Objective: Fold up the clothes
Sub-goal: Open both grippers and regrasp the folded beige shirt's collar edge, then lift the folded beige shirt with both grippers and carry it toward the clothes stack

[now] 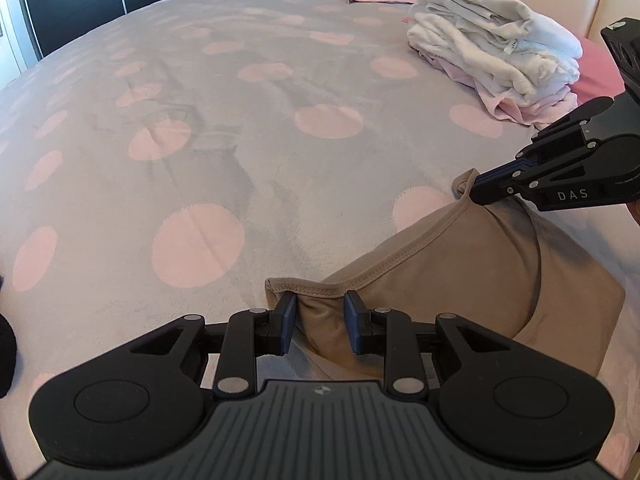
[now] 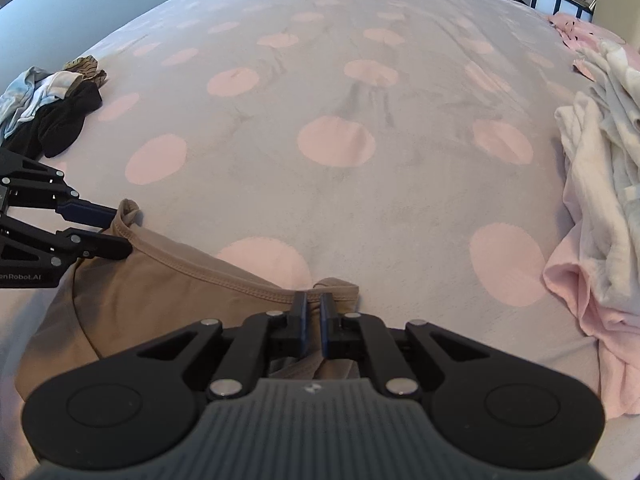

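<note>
Left wrist view
Left gripper (image 1: 320, 318): its jaws pinch a bunched fold of the tan garment (image 1: 472, 276) just below the stitched hem, near that edge's left corner; the cloth fills the gap between the blue pads.
Reason for the hold: a grip at one end of the hem, with the other gripper at the far end, lets the edge be drawn straight for a fold; that is a judgement.
Right gripper (image 1: 476, 190): seen from the side at the right, its tips pressed together on the hem's other corner.
Garment: thin, smooth, stretchy-looking knit with a double-stitched curved edge, lying on the bedspread (image 1: 224, 128) at the near right.
Bedspread: soft grey, fuzzy, with large pink dots.
Folded stack (image 1: 496, 48): white and pale pink pieces, piled at the far right, well apart from the garment.

Right wrist view
Right gripper (image 2: 314, 308): jaws nearly together, clamping a small tuck of the hem at the garment's right end.
Left gripper (image 2: 120, 230): enters from the left, tips on the hem's looped left corner.
Garment (image 2: 160, 292): sags between the two grips, its hem running in a shallow arc.
Unfolded heap (image 2: 52, 108): dark, pale blue and striped cloth, crumpled at the far left.
White and pink pile (image 2: 600, 184): at the right edge, limp and fleecy.
</note>
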A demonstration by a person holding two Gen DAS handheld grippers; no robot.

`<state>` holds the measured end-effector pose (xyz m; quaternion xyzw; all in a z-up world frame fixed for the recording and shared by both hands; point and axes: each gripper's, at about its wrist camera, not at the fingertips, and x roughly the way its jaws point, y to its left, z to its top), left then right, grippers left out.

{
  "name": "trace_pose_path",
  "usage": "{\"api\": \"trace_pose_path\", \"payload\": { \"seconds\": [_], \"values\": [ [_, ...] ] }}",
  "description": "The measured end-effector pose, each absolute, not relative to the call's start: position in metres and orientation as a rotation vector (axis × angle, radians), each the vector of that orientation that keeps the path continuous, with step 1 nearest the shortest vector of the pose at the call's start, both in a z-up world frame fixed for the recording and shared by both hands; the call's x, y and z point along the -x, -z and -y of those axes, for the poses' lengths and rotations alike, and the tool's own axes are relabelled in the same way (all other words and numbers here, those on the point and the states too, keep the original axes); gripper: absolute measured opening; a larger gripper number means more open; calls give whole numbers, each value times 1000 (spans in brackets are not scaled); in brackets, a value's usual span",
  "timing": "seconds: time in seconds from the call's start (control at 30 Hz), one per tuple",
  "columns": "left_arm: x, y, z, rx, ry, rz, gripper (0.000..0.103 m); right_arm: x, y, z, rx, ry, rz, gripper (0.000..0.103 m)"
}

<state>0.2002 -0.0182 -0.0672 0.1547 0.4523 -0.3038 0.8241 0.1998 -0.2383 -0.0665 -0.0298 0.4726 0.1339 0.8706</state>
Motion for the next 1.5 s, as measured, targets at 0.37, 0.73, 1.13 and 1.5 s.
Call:
{"api": "trace_pose_path", "payload": {
  "seconds": [0.37, 0.73, 1.13, 1.5],
  "values": [
    [-179, 24, -12, -83, 605, -968, 49, -170, 24, 262, -86, -278, -945, 44],
    [-157, 40, -23, 42, 547, -1036, 50, -143, 44, 288, -269, -287, -1051, 59],
    [-166, 66, -19, 59, 530, -1124, 50, -149, 76, 289, -317, -318, -1157, 59],
    [-172, 81, -18, 59, 549, -1132, 53, -158, 85, 281, -276, -336, -1164, 58]
  ]
}}
